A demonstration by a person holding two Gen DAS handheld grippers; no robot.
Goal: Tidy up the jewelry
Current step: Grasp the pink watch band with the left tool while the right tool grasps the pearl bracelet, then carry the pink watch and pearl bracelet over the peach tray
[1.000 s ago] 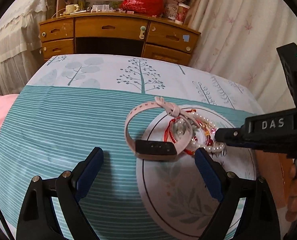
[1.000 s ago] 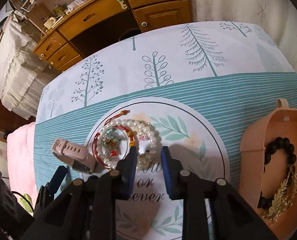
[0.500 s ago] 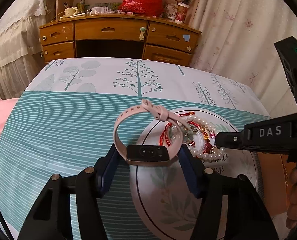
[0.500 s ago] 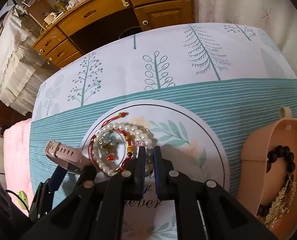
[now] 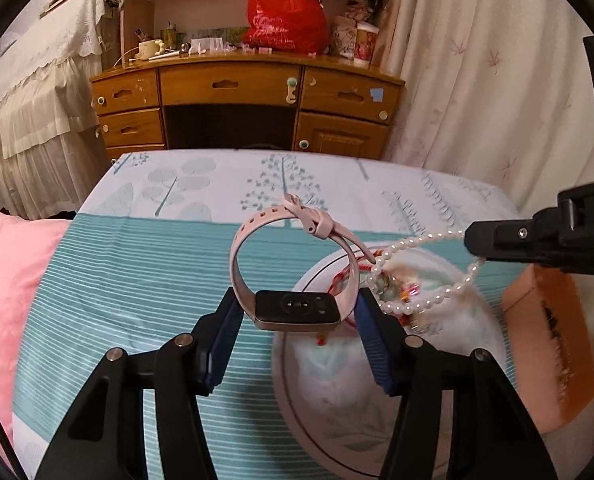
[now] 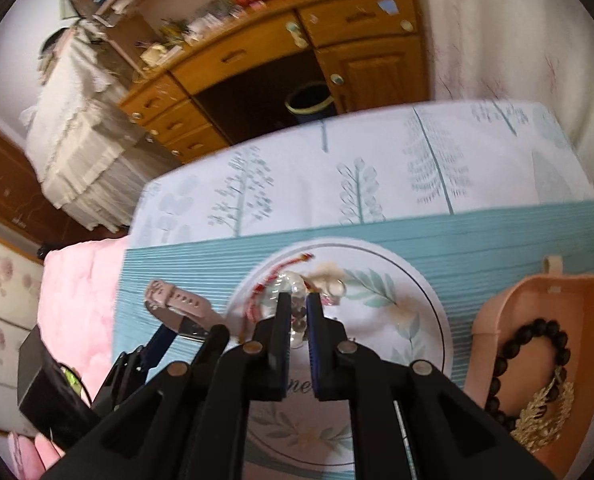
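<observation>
My left gripper (image 5: 297, 304) is shut on the dark case of a pink-strapped watch (image 5: 293, 236) and holds it above the striped cloth, strap loop upright. The watch (image 6: 177, 304) also shows at the left of the right wrist view. My right gripper (image 6: 297, 300) is shut on a white pearl strand (image 5: 437, 304), which hangs in a loop from its tip (image 5: 473, 240) over a round leaf-print mat (image 5: 377, 420). In the right wrist view the pearls (image 6: 297, 326) are a blur between the fingers. A red string bracelet (image 6: 257, 300) and clear beads lie tangled on the mat.
A pink tray (image 6: 509, 308) at the right holds a black bead bracelet (image 6: 537, 352) and a gold leaf piece (image 6: 545, 412). A pink blanket (image 5: 5, 300) lies at the left. A wooden desk (image 5: 237, 92) and curtain (image 5: 477, 100) stand beyond the table's far edge.
The left gripper closed on the watch case and raised the watch off the cloth. The right gripper shut on the pearl strand and lifted it, pulling it up out of the heap.
</observation>
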